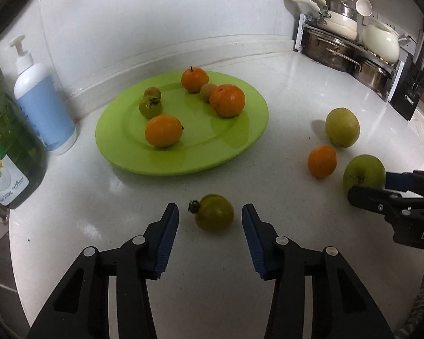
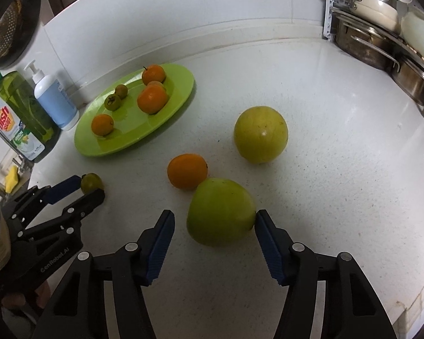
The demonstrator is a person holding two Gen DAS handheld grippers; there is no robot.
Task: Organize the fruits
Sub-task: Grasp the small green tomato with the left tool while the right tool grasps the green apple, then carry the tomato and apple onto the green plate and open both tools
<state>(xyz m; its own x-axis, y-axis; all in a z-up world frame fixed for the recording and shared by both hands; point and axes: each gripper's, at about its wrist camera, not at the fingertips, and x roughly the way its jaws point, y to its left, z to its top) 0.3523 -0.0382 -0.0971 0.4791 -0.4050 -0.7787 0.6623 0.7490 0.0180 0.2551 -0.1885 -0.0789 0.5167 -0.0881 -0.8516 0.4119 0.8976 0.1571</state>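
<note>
You are working under soft, fairly dim indoor light from above. The white bench (image 1: 296, 84) reflects it in pale glare patches, strongest toward the right edge in both views. Shadows are short and faint, pooling just beside each fruit; the green plate (image 1: 240, 147) carries a glossy sheen with blurred reflections of what sits on it. Both fisheye views bend straight lines hard near the rim and darken to black corners. The centre is reasonably sharp, but detail softens outward, and the pot rack (image 2: 381, 50) looks smeared.

Home kitchen: pots (image 1: 336, 48), dish soap (image 2: 17, 113), white counter (image 2: 325, 141).
</note>
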